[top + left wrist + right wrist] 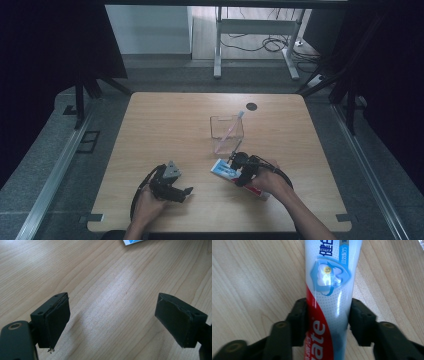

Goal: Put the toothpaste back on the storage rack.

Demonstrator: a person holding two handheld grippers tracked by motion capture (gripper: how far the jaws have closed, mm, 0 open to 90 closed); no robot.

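The worktop [165, 125] carries a clear cup [226, 133] beyond the right gripper [327, 322], which pinches the toothpaste tube [329, 290] lying flat between its pads. A firm, centred squeeze before lifting should prevent slipping. The left gripper [112, 322] rests spread, holding nothing.

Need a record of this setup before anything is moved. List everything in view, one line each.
table: one, light wood, centre of the high view.
clear cup: one, transparent, standing mid-table.
toothbrush: one, pinkish with a pale head, leaning inside the clear cup.
toothpaste tube: one, white, blue and red, lying flat near the table's front edge.
white stand: one, on the floor beyond the table.
left claw: one, black, jaws wide apart over bare wood.
right claw: one, black, jaws touching both sides of the toothpaste tube.
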